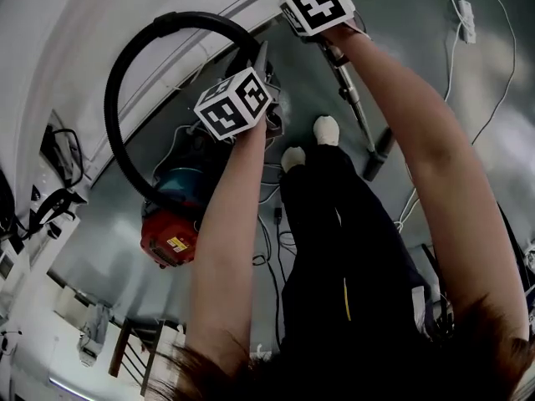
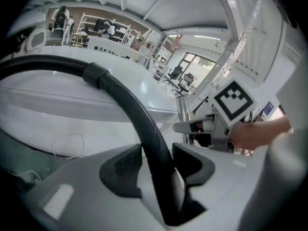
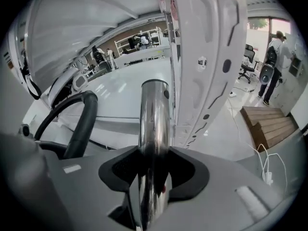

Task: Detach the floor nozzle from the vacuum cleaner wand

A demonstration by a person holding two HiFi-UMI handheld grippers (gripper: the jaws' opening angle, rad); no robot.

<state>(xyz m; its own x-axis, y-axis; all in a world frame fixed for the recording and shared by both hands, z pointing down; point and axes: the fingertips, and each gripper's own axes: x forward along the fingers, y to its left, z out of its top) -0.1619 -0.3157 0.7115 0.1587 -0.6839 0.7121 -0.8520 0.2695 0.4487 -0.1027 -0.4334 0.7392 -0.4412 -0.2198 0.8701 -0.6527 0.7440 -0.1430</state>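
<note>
Grey floor (image 1: 468, 65) fills most of my head view. The person's dark trouser legs (image 1: 343, 249) run down the middle of it. Out to the left lies the vacuum cleaner body (image 1: 171, 224), red at one end and blue over the top. From it the black hose (image 2: 43, 62) swings round in a wide loop, meets a cuff and carries on as a smooth bent tube (image 2: 144, 129).

The chrome wand (image 3: 154, 119) slants through the right half of the head view, from the top edge down to a dark fitting (image 1: 379, 155) near the feet. I cannot tell whether that fitting is the floor nozzle.

My left gripper (image 2: 156, 166) is clenched on the bent tube, which passes between the two dark pads, and both look pressed against it. My right gripper (image 3: 154, 172) grasps the wand: the shiny pipe stands straight up between its pads, touching them on either side. In the left gripper view the two grippers sit close together, the right one just off to the side with its marker cube facing me.

Smaller things last: a pair of white shoes (image 1: 326, 129) beside the wand, and thin white cables (image 1: 465, 11) trailing over the floor at the upper right.
</note>
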